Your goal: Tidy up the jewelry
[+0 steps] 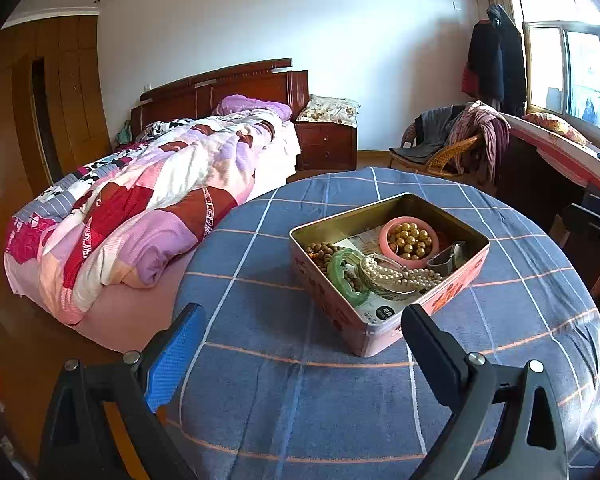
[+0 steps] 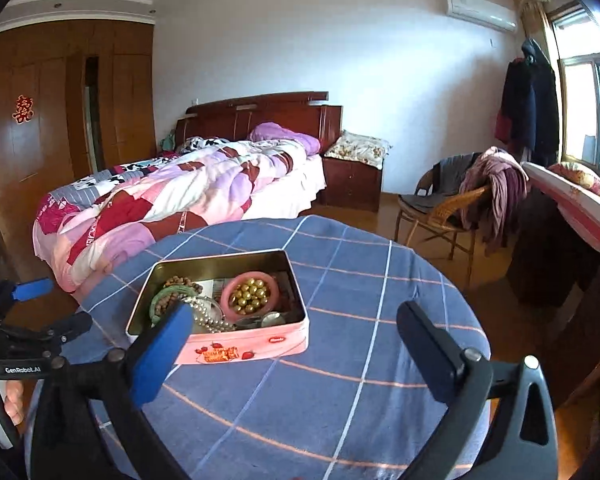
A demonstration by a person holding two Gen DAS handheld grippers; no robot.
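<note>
Round surface (image 1: 284,380) with blue checked cloth, bare all around pink tin (image 1: 384,320). Tin near middle, holding pearl string (image 1: 400,276), green bangle (image 1: 342,276), pink ring (image 1: 408,240) of gold beads. Left tool (image 1: 300,344) wide, empty. Right tool (image 2: 296,344) wide, empty.

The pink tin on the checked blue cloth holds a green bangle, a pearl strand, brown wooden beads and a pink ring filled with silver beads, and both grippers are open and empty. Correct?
Not quite: the beads inside the pink ring are gold, not silver, as the left wrist view shows. The rest stands: the tin sits on the checked blue cloth with the green bangle, pearl strand and brown wooden beads, and the left gripper and right gripper are open and empty.
</note>
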